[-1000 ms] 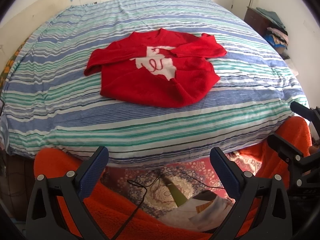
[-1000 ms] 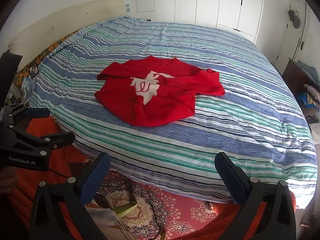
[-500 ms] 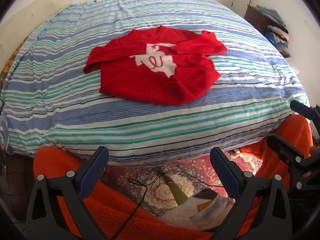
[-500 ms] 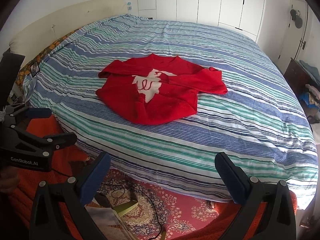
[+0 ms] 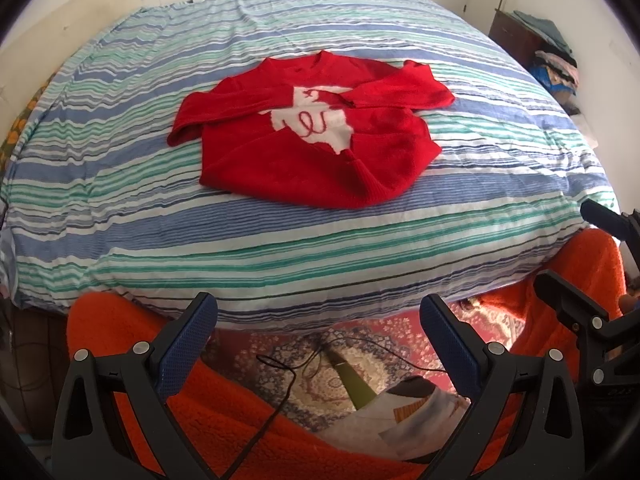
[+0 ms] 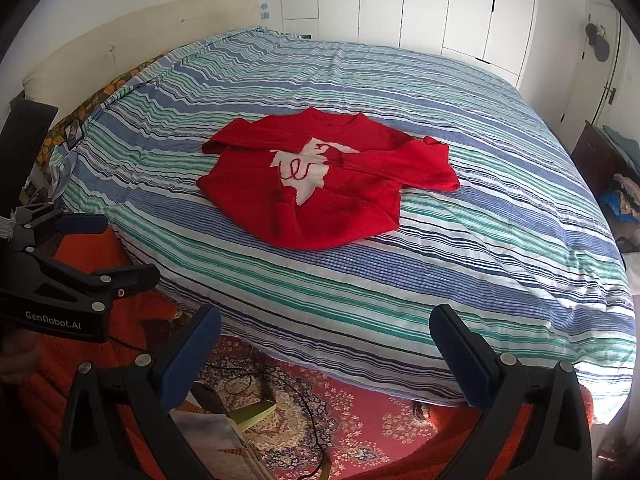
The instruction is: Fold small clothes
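Left gripper [image 5: 318, 330] jaws wide apart, right gripper [image 6: 324, 340] likewise, both empty, red sweater [image 5: 316, 140] untouched

The left black plastic two-finger gripper [image 5: 318, 330] has angular triangular-cutout arms, round silver screws and dark blue textured finger pads [image 5: 188, 344]; the right black plastic two-finger gripper [image 6: 324, 340] is built alike, and white "GenRobot.AI" lettering marks the left one's body in the right wrist view
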{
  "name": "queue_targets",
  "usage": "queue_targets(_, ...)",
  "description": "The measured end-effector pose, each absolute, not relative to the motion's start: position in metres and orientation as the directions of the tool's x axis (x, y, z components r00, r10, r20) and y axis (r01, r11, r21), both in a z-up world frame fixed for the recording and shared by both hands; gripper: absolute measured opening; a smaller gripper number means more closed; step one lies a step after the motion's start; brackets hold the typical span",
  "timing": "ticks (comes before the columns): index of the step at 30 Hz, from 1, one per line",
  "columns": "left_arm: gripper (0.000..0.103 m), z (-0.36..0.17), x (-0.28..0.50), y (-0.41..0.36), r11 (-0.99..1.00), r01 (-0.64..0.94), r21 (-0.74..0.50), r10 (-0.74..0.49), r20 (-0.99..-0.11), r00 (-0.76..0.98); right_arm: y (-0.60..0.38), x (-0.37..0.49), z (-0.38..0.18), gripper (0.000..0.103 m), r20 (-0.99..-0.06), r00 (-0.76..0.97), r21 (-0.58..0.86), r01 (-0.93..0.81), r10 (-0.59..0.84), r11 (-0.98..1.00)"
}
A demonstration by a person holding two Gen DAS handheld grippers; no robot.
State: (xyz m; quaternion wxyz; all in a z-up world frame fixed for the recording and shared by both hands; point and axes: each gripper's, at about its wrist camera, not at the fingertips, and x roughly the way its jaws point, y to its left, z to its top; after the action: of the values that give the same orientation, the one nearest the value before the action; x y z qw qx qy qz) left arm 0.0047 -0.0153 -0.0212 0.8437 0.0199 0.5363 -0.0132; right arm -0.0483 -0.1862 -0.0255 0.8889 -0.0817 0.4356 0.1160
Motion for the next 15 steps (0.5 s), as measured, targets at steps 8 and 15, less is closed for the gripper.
queue_targets(8, 0.101, -0.0212, 0.0043, -0.0152, 0.999, 0.047, 0.022, 0.000, -0.906, 0.424, -0.1847, -0.0495, -0.0256, 0.103, -0.795, 0.591, -0.043, -0.278, 0.136, 0.960)
queue_targets(15, 0.101, -0.0218, 0.0074, -0.0109, 0.999, 0.039, 0.033, 0.013, -0.905, 0.425, -0.1835, -0.0506, -0.0249, 0.103, -0.794, 0.587, -0.033, -0.299, 0.156, 0.954)
